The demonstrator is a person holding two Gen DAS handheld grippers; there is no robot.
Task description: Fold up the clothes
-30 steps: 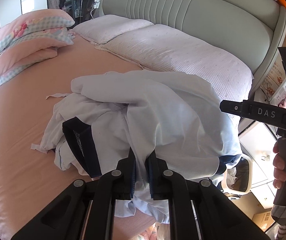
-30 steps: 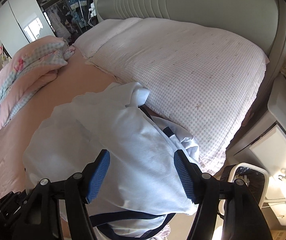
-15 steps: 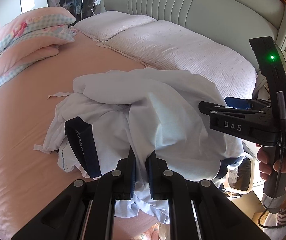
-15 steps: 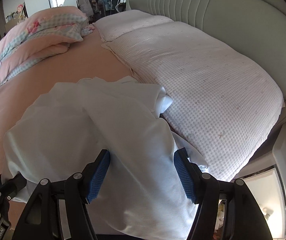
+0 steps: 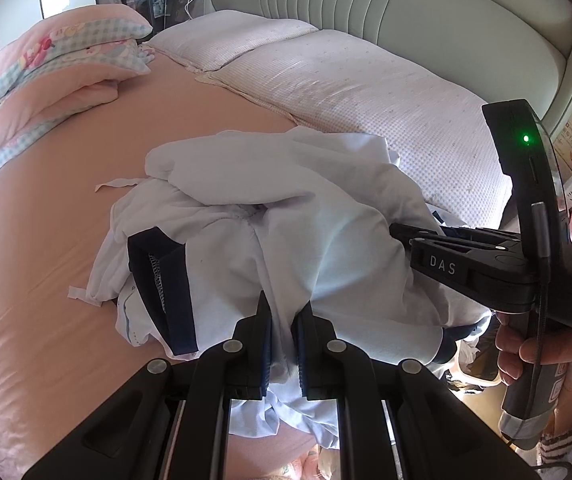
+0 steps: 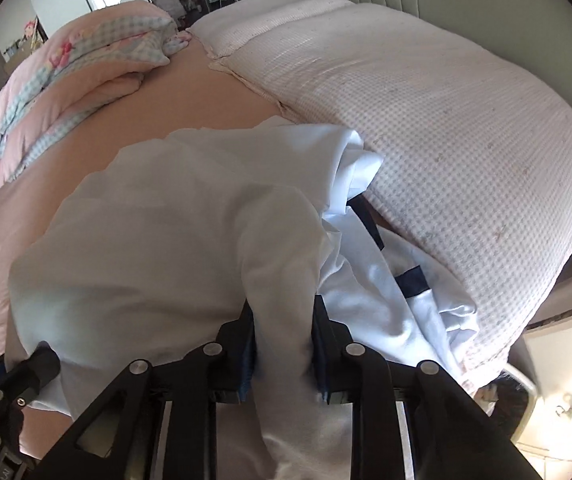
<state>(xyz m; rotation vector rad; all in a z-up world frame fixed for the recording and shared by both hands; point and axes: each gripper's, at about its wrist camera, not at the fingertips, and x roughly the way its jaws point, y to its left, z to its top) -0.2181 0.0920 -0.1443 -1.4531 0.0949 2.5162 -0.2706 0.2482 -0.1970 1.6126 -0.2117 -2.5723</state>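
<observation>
On the bed: a smooth pink sheet carries the work.
Garment: a pale blue-white shirt of thin, soft woven cloth lies crumpled in a rounded heap on the sheet, its right edge just beside the near pillow. Folds are loose and irregular.
Trim: a navy band with a visible stitched edge stands folded on the left side of the heap; further navy strips show on the right side in the right wrist view.
Loose ties: thin white fabric strips trail flat onto the sheet at the left.
Left gripper: left gripper has black angular fingers with blue pads, drawn nearly together, pinching a vertical ridge of the shirt at the near edge of the heap.
Right gripper: right gripper has its fingers closed in on a thick roll of the same cloth, which bulges up between them and drapes over the frame. In the left wrist view its black body, marked DAS, reaches into the heap from the right, held by a hand.
Pillows: two flat pillows in a fine pink-white waffle check lie side by side against the headboard.
Headboard: grey-green padded headboard with vertical channel stitching and a curved top.
Quilt: a folded quilt, pink with blue gingham and cartoon print, is stacked at the far left, well apart from the shirt.
</observation>
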